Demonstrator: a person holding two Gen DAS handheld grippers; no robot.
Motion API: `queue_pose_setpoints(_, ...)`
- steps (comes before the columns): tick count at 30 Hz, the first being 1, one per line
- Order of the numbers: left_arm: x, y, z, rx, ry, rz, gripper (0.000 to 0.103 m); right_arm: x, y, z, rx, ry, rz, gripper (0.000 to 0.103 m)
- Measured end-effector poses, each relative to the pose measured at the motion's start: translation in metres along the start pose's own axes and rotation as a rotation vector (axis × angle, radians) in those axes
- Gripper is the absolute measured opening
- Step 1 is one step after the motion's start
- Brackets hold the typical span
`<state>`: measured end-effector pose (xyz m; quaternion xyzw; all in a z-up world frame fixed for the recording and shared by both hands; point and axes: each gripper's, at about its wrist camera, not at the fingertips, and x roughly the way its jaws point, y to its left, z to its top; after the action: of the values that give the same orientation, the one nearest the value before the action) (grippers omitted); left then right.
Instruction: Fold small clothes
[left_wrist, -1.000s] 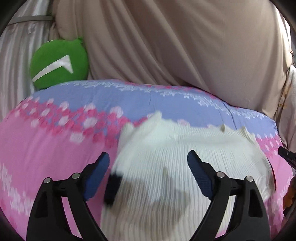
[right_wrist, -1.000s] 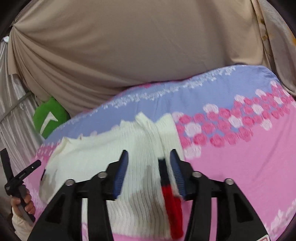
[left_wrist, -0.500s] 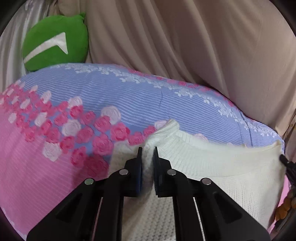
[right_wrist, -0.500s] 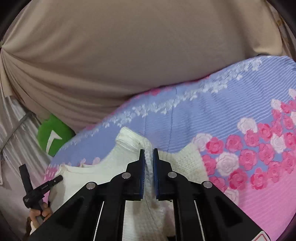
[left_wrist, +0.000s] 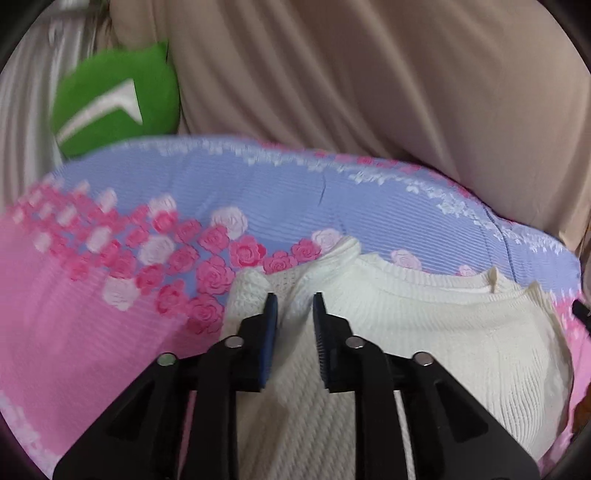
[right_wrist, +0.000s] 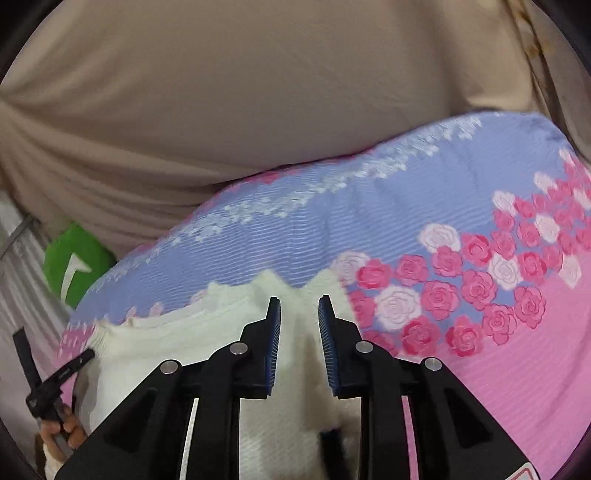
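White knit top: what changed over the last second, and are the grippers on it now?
Both grippers, wide open a second ago, pinched the white knit top at its far corners, and their jaws are now opening again. Fabric lies between the left gripper and right gripper pads, no longer squeezed. The floral sheet and green cushion stayed put.
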<state>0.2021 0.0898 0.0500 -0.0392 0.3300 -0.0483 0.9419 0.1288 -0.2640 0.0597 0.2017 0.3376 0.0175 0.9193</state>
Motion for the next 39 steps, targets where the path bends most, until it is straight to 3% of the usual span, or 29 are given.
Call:
queue_pose_setpoints(3, -0.034, -0.033, -0.013, 0.069, -0.012, -0.093, 0.025, -0.003, 0.059, -0.033, -0.154, 0.078, 0.119, 0.023)
queue_pose_setpoints(6, -0.037, -0.072, -0.036, 0.154, 0.053, -0.19, 0.025, 0.016, 0.116, -0.076, -0.301, 0.198, 0.222, 0.023)
queue_pose_setpoints(9, -0.027, -0.087, -0.063, 0.239, 0.127, -0.191, 0.027, 0.02, 0.137, -0.102, -0.419, 0.249, 0.229, 0.016)
queue_pose_setpoints(12, -0.031, -0.062, -0.073, 0.23, 0.119, -0.183, 0.027, 0.014, 0.095, -0.098, -0.34, 0.246, 0.16, 0.01)
queue_pose_setpoints(13, -0.037, -0.047, -0.073, 0.21, 0.116, -0.152, 0.027, 0.009, 0.075, -0.096, -0.285, 0.244, 0.142, 0.002)
queue_pose_setpoints(17, -0.055, 0.006, -0.082, 0.148, 0.111, -0.014, 0.027, -0.019, -0.016, -0.094, -0.08, 0.199, -0.023, 0.0)
queue_pose_setpoints(19, -0.06, 0.027, -0.086, 0.102, 0.126, -0.03, 0.024, -0.027, -0.038, -0.09, 0.012, 0.187, 0.015, 0.0)
queue_pose_setpoints(20, -0.062, 0.029, -0.086, 0.083, 0.127, -0.038, 0.024, -0.033, -0.038, -0.086, 0.025, 0.169, -0.007, 0.0)
queue_pose_setpoints(22, -0.069, 0.023, -0.076, 0.077, 0.11, -0.024, 0.024, -0.038, -0.021, -0.071, -0.045, 0.115, -0.092, 0.014)
queue_pose_setpoints(26, -0.064, -0.015, -0.045, 0.104, 0.037, -0.055, 0.036, -0.023, 0.014, -0.034, -0.107, 0.059, 0.015, 0.014)
queue_pose_setpoints(30, -0.025, -0.036, -0.036, 0.104, 0.09, -0.042, 0.037, 0.024, 0.01, -0.028, -0.132, 0.106, -0.067, 0.014)
queue_pose_setpoints(31, -0.018, -0.036, -0.037, 0.095, 0.103, -0.037, 0.037, 0.034, 0.0, -0.032, -0.116, 0.126, -0.1, 0.011)
queue_pose_setpoints(32, -0.008, -0.034, -0.04, 0.08, 0.121, -0.025, 0.037, 0.043, -0.017, -0.037, -0.083, 0.143, -0.124, 0.0)
queue_pose_setpoints(34, -0.003, -0.032, -0.047, 0.078, 0.11, -0.024, 0.039, 0.038, -0.04, -0.038, 0.043, 0.143, -0.016, 0.0)
queue_pose_setpoints(36, -0.003, -0.036, -0.048, 0.103, 0.099, -0.006, 0.039, 0.025, -0.038, -0.032, 0.063, 0.12, -0.015, 0.001)
queue_pose_setpoints(37, -0.003, -0.037, -0.048, 0.105, 0.095, 0.0, 0.04, 0.017, -0.033, -0.028, 0.047, 0.086, -0.022, 0.012)
queue_pose_setpoints(39, 0.0, -0.039, -0.049, 0.11, 0.089, 0.011, 0.042, 0.013, -0.024, -0.022, 0.028, 0.059, -0.009, 0.014)
